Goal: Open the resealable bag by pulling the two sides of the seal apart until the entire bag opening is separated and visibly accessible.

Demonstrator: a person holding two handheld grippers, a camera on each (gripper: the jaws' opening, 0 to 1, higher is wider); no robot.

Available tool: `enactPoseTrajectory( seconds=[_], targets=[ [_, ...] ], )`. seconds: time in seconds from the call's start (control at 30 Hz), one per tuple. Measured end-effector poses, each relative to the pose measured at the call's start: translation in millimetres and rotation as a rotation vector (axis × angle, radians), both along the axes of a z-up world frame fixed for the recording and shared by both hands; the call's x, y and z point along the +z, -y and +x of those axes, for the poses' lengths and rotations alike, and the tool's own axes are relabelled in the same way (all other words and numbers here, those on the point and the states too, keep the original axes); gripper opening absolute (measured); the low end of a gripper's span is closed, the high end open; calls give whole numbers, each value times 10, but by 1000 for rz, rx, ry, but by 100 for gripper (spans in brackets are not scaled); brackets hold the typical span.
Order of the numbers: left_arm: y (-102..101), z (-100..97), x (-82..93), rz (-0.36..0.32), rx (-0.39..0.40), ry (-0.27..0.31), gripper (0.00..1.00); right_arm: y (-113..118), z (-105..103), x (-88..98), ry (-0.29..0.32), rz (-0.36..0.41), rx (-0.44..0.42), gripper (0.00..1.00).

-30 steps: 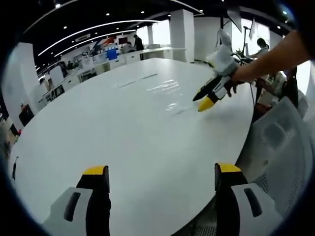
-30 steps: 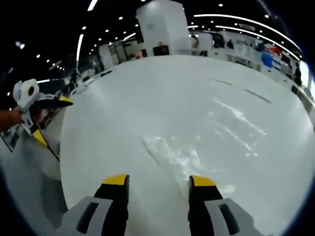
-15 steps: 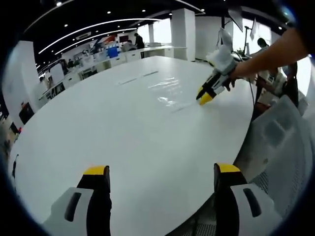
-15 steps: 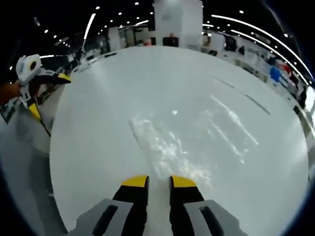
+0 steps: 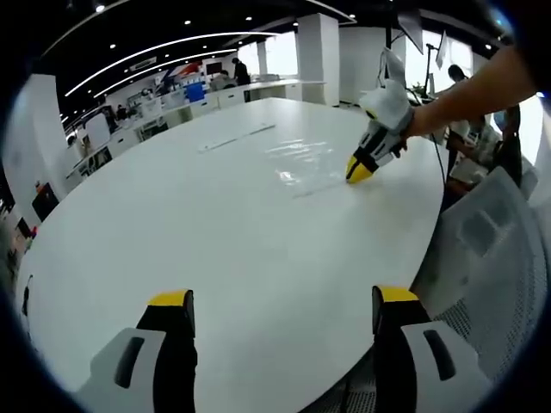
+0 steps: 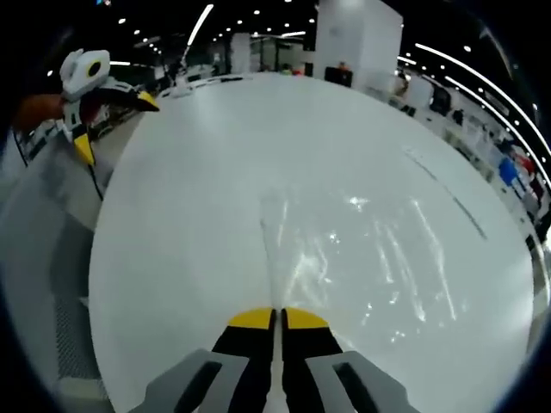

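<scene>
Pinching one edge of the clear resealable bag (image 6: 318,258) with the right gripper (image 6: 277,320), jaws pressed together. Lying flat, glossy and transparent on the white table (image 5: 172,224), well ahead of the left gripper (image 5: 280,303), jaws spread wide.

The left gripper view looks across the table (image 5: 172,206) from its edge; the right gripper view skims it closely.
</scene>
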State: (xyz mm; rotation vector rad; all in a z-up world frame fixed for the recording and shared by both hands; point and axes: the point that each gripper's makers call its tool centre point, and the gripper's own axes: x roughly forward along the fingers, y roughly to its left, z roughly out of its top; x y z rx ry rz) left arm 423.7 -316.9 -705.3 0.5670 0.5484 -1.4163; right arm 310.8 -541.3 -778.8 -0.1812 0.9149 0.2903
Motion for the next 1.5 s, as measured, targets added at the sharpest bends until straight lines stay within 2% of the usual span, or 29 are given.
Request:
enactPoseTrajectory(
  seconds=[0.07,0.17,0.23,0.3,0.6,0.77,1.1,1.23,1.5],
  targets=[
    [13,-7,6,2,-9,5,83,-39,1,47,9,18,24,0],
    [42,-14,7,3,-23,9,82,-124,-88,22,-35,28,74,0],
    [56,-20,-4,8,-31,11,82,-161,-127,13,-41,23,91,0],
    [73,-26,-5,12,-39,15,82,-215,-147,39,-41,50,94,0],
    [173,-94,-14,8,-84,15,79,-499,-128,289,-1,120,180,0],
    [200,-110,-30,10,-97,13,79,-652,-115,413,4,125,255,0],
    [238,-67,17,3,-111,18,78,-796,-89,645,-5,126,356,0],
    [293,-85,67,-14,-132,30,75,-864,-101,705,-11,116,399,0],
    [436,-194,73,-12,-219,79,62,-1003,-144,759,-41,174,444,0]
  ],
)
